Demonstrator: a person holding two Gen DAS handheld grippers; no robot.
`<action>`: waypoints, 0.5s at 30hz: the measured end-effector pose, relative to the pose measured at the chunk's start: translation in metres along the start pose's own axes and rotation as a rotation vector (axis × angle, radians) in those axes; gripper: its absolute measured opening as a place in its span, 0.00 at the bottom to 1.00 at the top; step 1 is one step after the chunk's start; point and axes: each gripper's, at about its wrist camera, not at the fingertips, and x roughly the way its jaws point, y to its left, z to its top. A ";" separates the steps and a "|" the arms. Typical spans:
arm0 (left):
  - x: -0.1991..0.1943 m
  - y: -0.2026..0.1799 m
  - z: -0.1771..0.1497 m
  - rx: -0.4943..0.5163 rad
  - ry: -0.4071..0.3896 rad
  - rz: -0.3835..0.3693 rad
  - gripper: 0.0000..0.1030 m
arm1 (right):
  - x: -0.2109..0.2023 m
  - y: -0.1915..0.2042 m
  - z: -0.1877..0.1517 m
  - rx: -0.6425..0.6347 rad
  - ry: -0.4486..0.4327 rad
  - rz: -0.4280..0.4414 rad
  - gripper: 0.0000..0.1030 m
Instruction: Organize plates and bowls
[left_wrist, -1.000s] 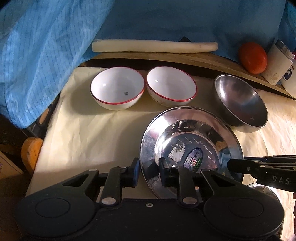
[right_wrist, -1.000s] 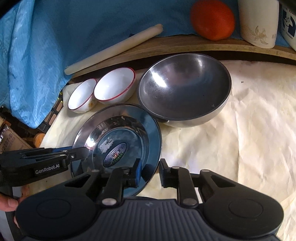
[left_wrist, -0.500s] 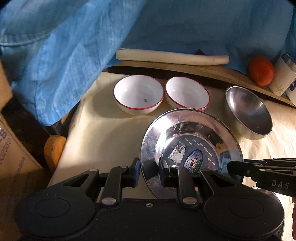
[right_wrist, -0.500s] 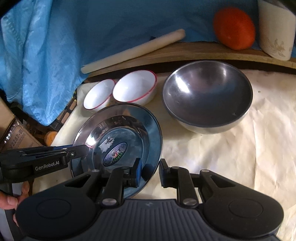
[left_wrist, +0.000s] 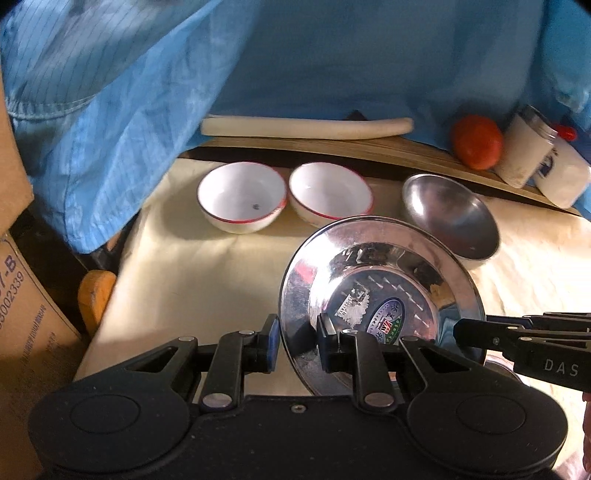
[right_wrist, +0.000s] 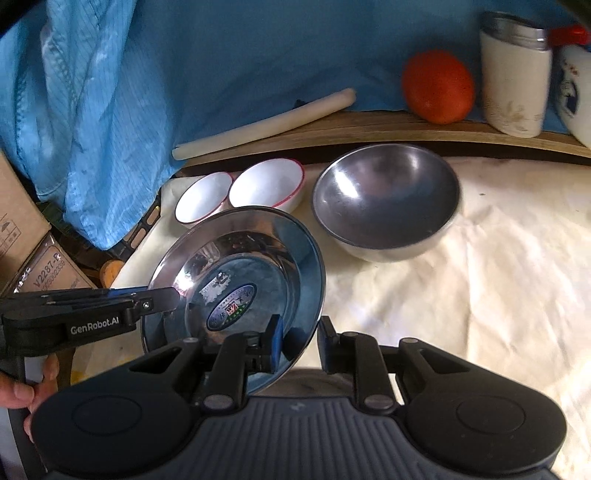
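Note:
A shiny steel plate (left_wrist: 380, 288) (right_wrist: 240, 273) with an oval sticker hangs tilted above the cream-covered table (right_wrist: 498, 258). My left gripper (left_wrist: 297, 339) is shut on its left rim. My right gripper (right_wrist: 299, 338) is shut on its near right rim. Each gripper shows in the other's view, the right one (left_wrist: 517, 339) and the left one (right_wrist: 110, 306). Behind the plate stand two white bowls with red rims (left_wrist: 242, 201) (left_wrist: 330, 197) side by side, and a steel bowl (left_wrist: 448, 216) (right_wrist: 386, 199) to their right.
A rolling pin (left_wrist: 306, 127) lies on a wooden board (right_wrist: 369, 129) at the back, with an orange-red fruit (right_wrist: 437, 86) and two white containers (right_wrist: 515, 74) to the right. Blue cloth (left_wrist: 110, 110) hangs behind and left. A cardboard box (left_wrist: 22, 314) stands off the left edge.
Both grippers have risen and drawn back with the plate held between them. The bowls and the board now look smaller and farther away.

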 end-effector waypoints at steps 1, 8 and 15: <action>-0.002 -0.003 -0.002 0.005 0.000 -0.009 0.22 | -0.004 0.000 -0.002 0.004 -0.003 -0.004 0.22; -0.010 -0.022 -0.014 0.069 0.008 -0.060 0.22 | -0.029 -0.011 -0.024 0.040 -0.024 -0.033 0.22; -0.013 -0.040 -0.020 0.140 0.020 -0.088 0.22 | -0.044 -0.024 -0.044 0.096 -0.039 -0.049 0.22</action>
